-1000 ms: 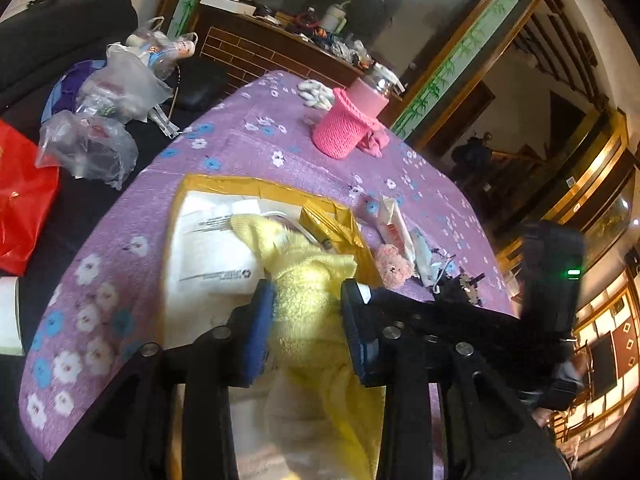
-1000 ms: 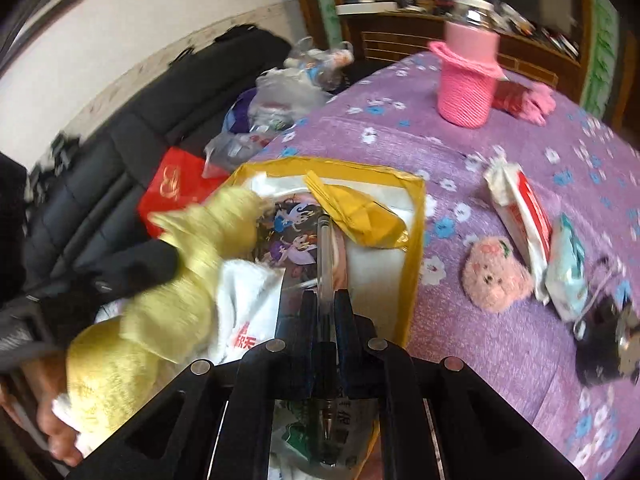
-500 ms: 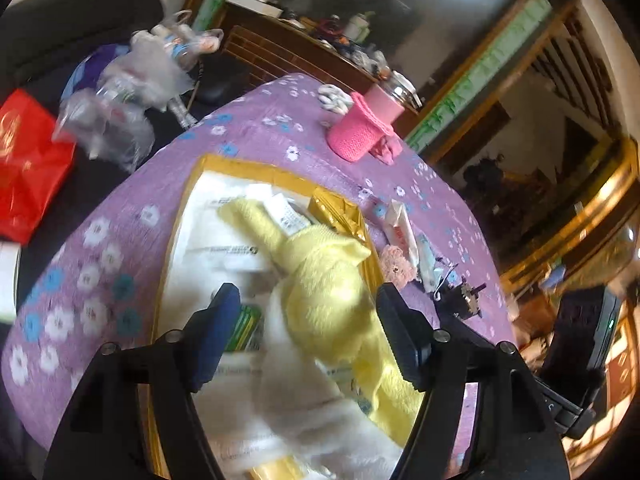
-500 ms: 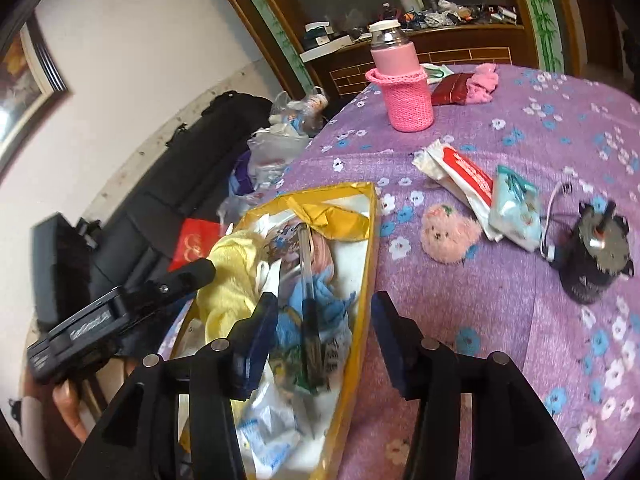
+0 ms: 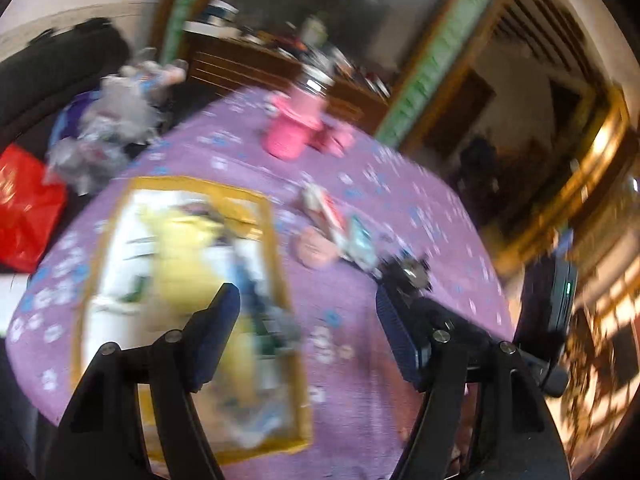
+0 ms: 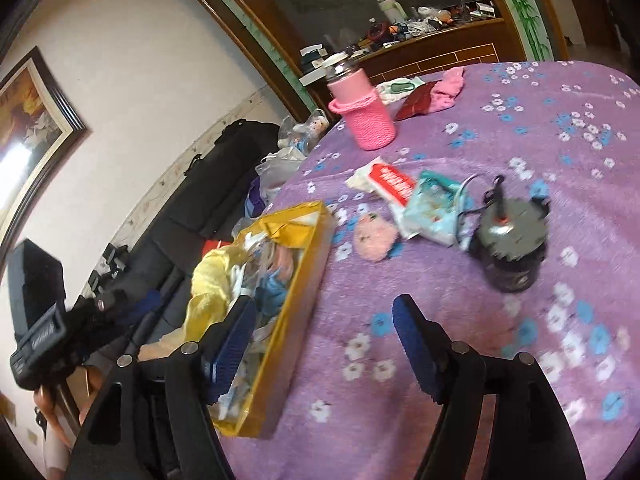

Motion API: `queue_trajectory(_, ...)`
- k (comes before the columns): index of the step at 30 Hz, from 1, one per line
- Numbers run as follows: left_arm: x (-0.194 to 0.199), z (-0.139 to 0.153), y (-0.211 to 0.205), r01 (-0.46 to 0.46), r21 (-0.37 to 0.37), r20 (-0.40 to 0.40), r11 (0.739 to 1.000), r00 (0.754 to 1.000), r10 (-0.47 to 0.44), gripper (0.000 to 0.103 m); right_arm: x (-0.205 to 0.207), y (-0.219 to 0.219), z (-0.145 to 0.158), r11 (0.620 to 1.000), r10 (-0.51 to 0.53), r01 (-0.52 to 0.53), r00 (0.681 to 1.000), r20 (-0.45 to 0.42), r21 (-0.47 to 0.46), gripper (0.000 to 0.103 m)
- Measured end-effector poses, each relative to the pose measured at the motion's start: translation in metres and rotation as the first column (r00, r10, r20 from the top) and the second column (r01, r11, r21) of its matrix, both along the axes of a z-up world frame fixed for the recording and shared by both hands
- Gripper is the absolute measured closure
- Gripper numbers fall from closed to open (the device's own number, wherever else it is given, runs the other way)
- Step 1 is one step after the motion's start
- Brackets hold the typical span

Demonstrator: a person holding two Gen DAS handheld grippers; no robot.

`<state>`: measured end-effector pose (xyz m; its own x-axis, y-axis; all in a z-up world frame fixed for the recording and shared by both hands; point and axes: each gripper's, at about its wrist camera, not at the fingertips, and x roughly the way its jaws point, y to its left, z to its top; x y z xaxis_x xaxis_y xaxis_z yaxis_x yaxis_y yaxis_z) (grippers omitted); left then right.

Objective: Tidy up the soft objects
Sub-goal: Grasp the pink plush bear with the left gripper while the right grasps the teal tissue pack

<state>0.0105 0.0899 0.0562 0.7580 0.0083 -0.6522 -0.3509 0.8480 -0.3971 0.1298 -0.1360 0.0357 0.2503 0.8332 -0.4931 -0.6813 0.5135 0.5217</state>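
Yellow plush towel (image 6: 210, 280) lies inside the shallow gold-rimmed cardboard tray (image 6: 308, 248) at the table's left edge, released. Left gripper (image 5: 308, 336) stands wide and empty; right gripper (image 6: 324, 340), jaws opening, holds nothing. Judged step: reach for the next item. Small pink fuzzy toy (image 6: 376, 238) lies just right of the tray; tissue packets (image 6: 404, 192) and a black round device (image 6: 510, 244) crowd its far side.

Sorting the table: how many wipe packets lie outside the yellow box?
2: the red-and-white wipe packet beside the teal wipe packet, which partly overlaps it. Others may hide in the yellow box.
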Motion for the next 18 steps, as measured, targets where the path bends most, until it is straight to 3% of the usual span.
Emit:
queue_trajectory(3,0.040,-0.003,-0.011,0.085,-0.031,-0.044,0.996,0.995,-0.087,0.033,0.023,-0.014,0.009,1.000,-0.016,0.016,1.000,0.007,-0.009,0.031)
queue_trajectory(7,0.103,-0.017,-0.007,0.068,-0.004,-0.168,0.998,0.983,-0.068,0.033,0.060,-0.035,0.004,0.996,-0.078,0.079,0.996,-0.047,0.034,0.031)
queue_trajectory(12,0.171,-0.060,0.007,0.040,-0.089,-0.325,0.995,0.943,-0.066,0.033,0.085,-0.058,-0.019,0.985,-0.108,0.135,0.970,-0.217,0.112,0.033)
queue_trajectory(14,0.191,-0.079,0.006,0.034,-0.066,-0.388,0.997,0.920,-0.057,0.033,0.090,-0.063,-0.025,0.983,-0.089,0.126,0.963,-0.254,0.135,0.033)
queue_trajectory(16,0.201,-0.097,0.010,-0.010,-0.056,-0.466,0.998,0.885,-0.018,0.035,0.093,-0.065,-0.026,0.982,-0.086,0.126,0.961,-0.265,0.142,0.033)
queue_trajectory(18,0.205,-0.103,0.012,-0.020,-0.045,-0.470,0.999,0.883,-0.004,0.038,0.091,-0.065,-0.024,0.983,-0.101,0.135,0.965,-0.244,0.125,0.033)
